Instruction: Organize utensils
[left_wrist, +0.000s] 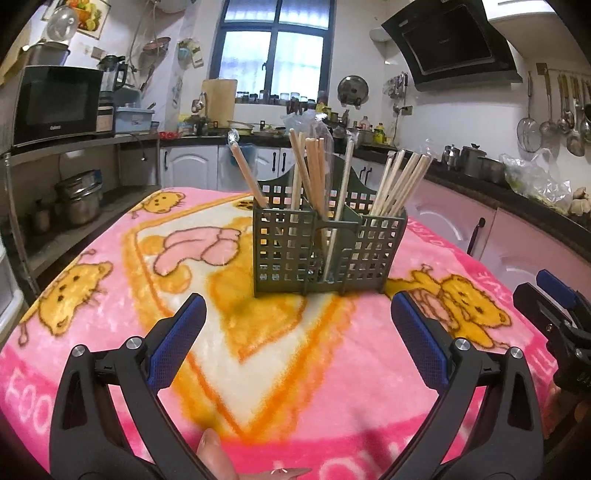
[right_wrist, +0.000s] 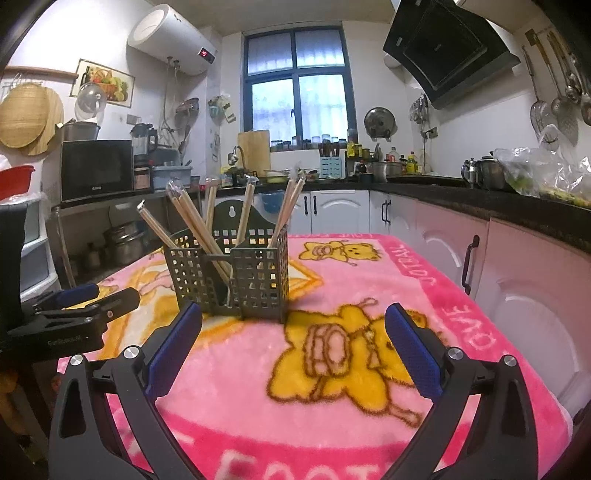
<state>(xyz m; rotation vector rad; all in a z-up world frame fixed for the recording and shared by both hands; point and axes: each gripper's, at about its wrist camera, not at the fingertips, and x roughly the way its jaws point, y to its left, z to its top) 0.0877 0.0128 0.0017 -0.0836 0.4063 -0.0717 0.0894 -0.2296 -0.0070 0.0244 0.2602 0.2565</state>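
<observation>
Both the left gripper (left_wrist: 297, 314) and right gripper (right_wrist: 293, 325) gape empty near the chopstick-filled green caddy (left_wrist: 325, 251).

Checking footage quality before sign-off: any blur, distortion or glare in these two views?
Left wrist view: strong fisheye bending at the edges, blanket soft, utensil holder fairly sharp. Right wrist view: same curvature with dark corners, window bright but not washed out, no glare.

I see a pink cartoon-bear blanket (right_wrist: 332, 295) covering the table. At 10 o'clock sits a black microwave (right_wrist: 96, 169) — a white water heater (right_wrist: 171, 38) above it. At 12, 1 window (right_wrist: 299, 83); at 2 o'clock, a black range hood (right_wrist: 447, 48).
</observation>
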